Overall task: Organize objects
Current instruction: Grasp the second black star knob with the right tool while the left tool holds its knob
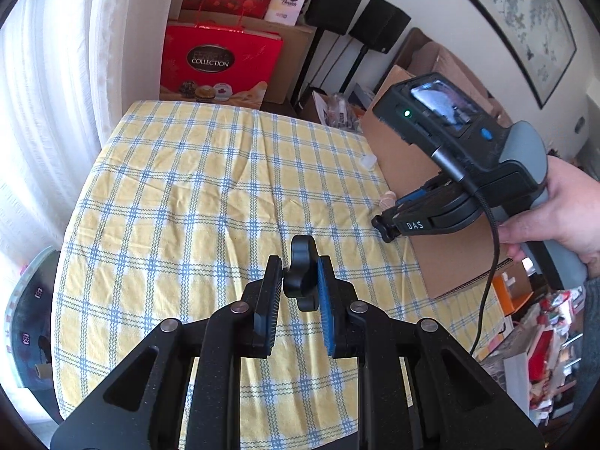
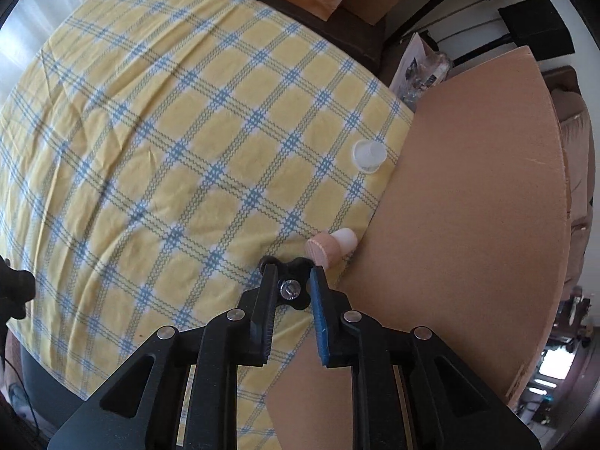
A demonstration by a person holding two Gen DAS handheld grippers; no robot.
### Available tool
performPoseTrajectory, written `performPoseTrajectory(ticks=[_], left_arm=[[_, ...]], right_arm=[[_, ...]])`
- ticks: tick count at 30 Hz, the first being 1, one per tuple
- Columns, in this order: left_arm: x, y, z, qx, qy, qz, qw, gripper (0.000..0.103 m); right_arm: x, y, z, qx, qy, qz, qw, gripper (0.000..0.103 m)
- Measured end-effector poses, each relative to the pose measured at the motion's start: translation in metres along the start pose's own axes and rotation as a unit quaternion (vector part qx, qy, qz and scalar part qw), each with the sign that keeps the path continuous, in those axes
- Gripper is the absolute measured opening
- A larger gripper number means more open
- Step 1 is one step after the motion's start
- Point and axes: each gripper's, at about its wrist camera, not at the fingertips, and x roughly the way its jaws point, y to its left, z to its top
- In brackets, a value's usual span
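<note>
My left gripper is shut on a black star-shaped knob and holds it above the checked tablecloth. My right gripper is shut on a second black star knob with a silver screw in its middle, near the table's right edge. That gripper also shows in the left wrist view, held in a hand. A wooden-topped stopper lies on its side just beyond the right gripper. A white plastic cap lies further back by the cardboard.
A large cardboard sheet leans against the table's right side. Red gift boxes and black speakers stand behind the table. A white curtain hangs on the left. Clutter fills the floor at right.
</note>
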Motion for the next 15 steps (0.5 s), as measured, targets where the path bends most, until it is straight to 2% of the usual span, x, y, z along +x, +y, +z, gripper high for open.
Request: performPoseTrajectory(ticks=[5,11,15], left_arm=[[-0.002,0.005,-0.001,-0.005,0.002,-0.004,1.0,0.017],[-0.003,0.007,0.0,-0.007,0.001,-0.004,1.0,0.017],[-0.005,0.008,0.001,-0.011,-0.001,-0.005,0.9999,0.017]], right_arm=[[0.01,-0.001,0.004,-0.023,0.038,-0.011,0.999,0.017],[0.014,-0.002,0.006,-0.032,0.055,0.003,0.998,0.017],[0.016,-0.008,0.006,-0.03,0.061,0.027,0.997,0.012]])
